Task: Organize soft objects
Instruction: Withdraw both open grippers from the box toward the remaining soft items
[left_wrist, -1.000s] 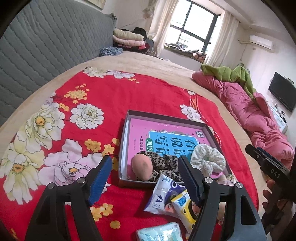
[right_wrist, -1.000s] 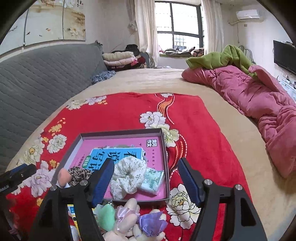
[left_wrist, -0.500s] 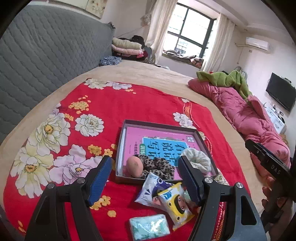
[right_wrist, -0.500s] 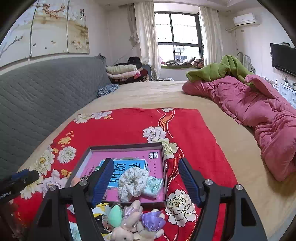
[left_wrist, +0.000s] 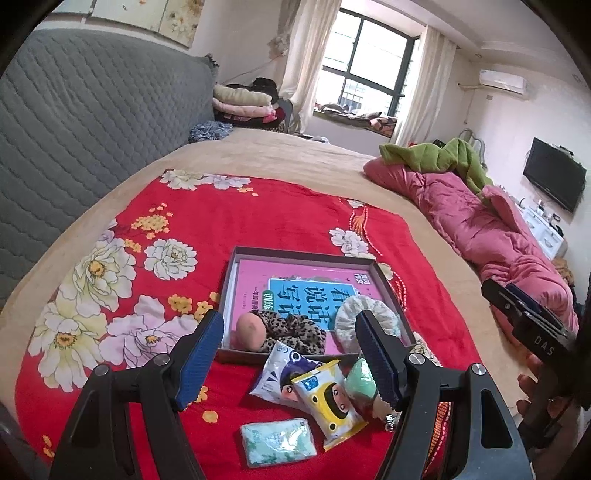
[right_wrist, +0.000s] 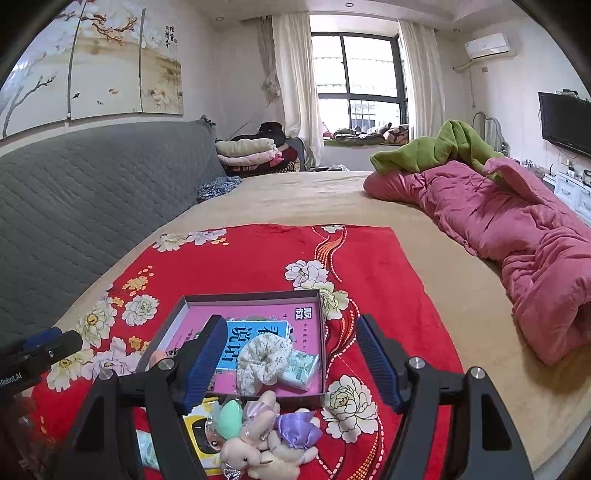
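A dark shallow box (left_wrist: 306, 254) with a pink book in it lies on the red flowered blanket (left_wrist: 229, 218). Inside are a leopard scrunchie (left_wrist: 291, 330), a peach ball (left_wrist: 251, 330) and a white scrunchie (left_wrist: 345, 319). In the right wrist view the white scrunchie (right_wrist: 262, 356) lies beside a green tissue pack (right_wrist: 301, 369). In front of the box lie a white snack pack (left_wrist: 279, 376), a yellow pack (left_wrist: 330, 400), a green tissue pack (left_wrist: 279, 439), a mint sponge (right_wrist: 229, 417), a purple bow (right_wrist: 297, 428) and a plush rabbit (right_wrist: 258, 446). My left gripper (left_wrist: 289, 321) and right gripper (right_wrist: 291, 323) hang open above them, holding nothing.
A pink quilt (right_wrist: 517, 236) and green blanket (right_wrist: 443, 147) lie along the bed's right side. The grey padded headboard (left_wrist: 81, 122) runs along the left. Folded clothes (right_wrist: 251, 151) are stacked at the far end. A hand (left_wrist: 535, 387) holds the other gripper at the right.
Both grippers have lifted and drawn back from the box. The box looks smaller, and more of the packs and toys in front of it show.
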